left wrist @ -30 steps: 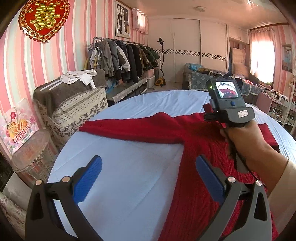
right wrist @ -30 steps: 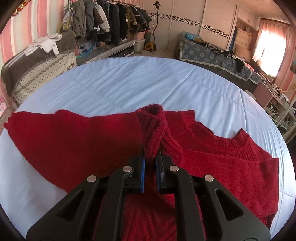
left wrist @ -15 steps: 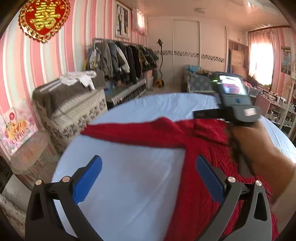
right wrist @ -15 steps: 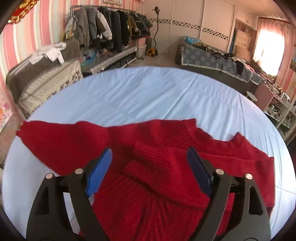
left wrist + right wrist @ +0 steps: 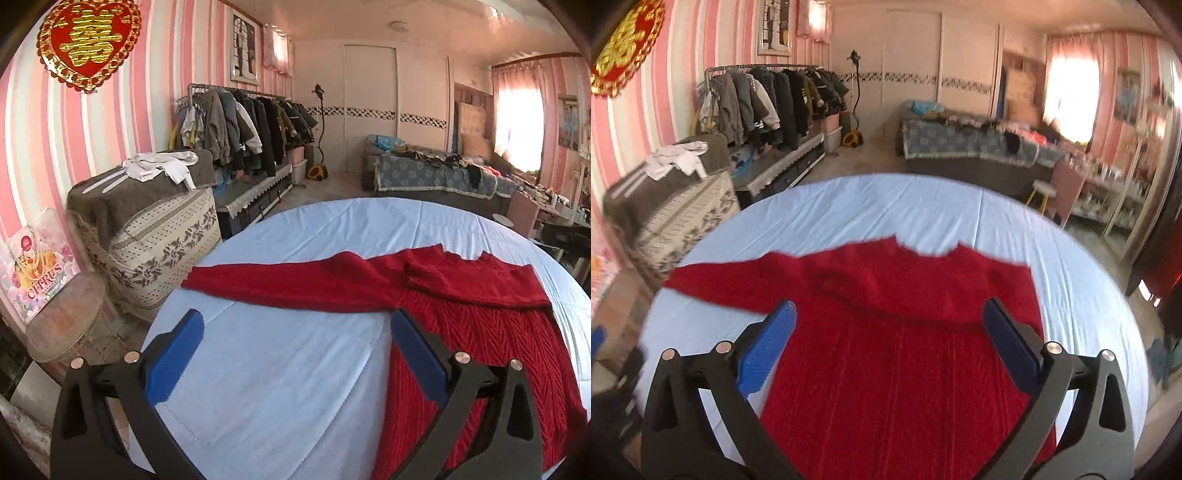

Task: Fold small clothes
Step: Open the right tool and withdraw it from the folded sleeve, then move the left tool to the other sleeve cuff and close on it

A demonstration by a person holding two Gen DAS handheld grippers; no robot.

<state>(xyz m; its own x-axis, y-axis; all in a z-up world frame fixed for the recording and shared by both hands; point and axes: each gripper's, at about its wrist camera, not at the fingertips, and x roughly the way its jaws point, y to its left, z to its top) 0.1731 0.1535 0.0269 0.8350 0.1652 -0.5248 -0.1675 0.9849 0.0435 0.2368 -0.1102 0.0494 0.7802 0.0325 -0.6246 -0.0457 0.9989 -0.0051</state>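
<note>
A red knit sweater lies flat on the pale blue bed sheet. Its left sleeve stretches out to the left; its right sleeve is folded across the chest. My left gripper is open and empty above the sheet, left of the sweater's body. In the right wrist view the sweater fills the middle, and my right gripper is open and empty, held above its lower body.
A covered chest with white cloth and a round basket stand left of the bed. A clothes rack and a sofa are at the back. A stool stands at the right.
My right gripper let go of the folded sleeve, opened, and pulled back toward the sweater's hem. It has left the left wrist view. The left gripper stayed open.
</note>
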